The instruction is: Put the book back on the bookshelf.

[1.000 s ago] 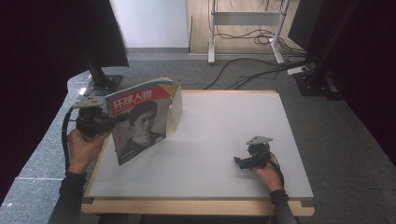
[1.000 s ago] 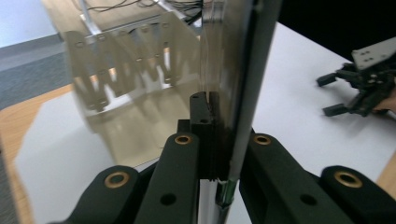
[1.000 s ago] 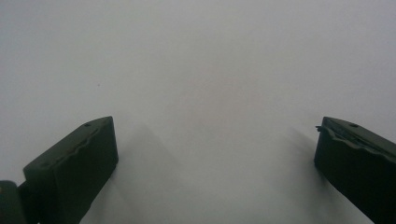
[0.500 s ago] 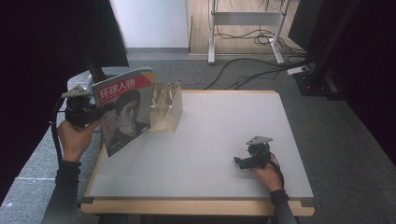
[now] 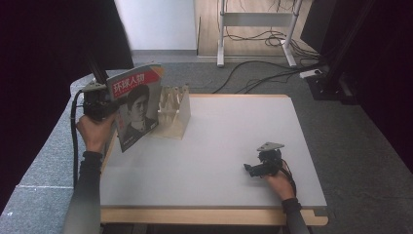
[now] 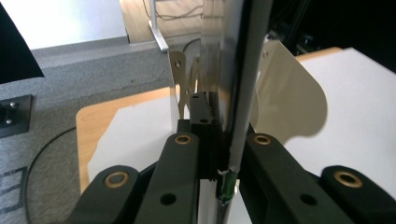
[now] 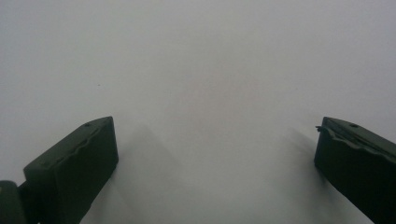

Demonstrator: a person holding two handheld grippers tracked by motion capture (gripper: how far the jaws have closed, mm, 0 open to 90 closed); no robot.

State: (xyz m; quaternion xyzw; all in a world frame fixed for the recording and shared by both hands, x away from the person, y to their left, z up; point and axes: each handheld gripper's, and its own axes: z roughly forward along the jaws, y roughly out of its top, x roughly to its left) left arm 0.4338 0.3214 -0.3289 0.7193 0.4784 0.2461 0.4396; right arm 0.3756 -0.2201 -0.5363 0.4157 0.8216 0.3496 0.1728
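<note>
Glossy magazine (image 5: 137,108) is clamped upright in the left gripper (image 5: 100,105), far left, beside the wooden rack (image 5: 174,113). The right gripper view shows the right gripper (image 5: 258,168) gaping over bare table (image 7: 196,70).

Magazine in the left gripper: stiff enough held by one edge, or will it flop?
The magazine probably flexes some: it is thin, and the left gripper clamps only one edge. Its cover looks glossy, so it may slip. The wooden slotted rack beside it looks light and could shift if bumped.
</note>
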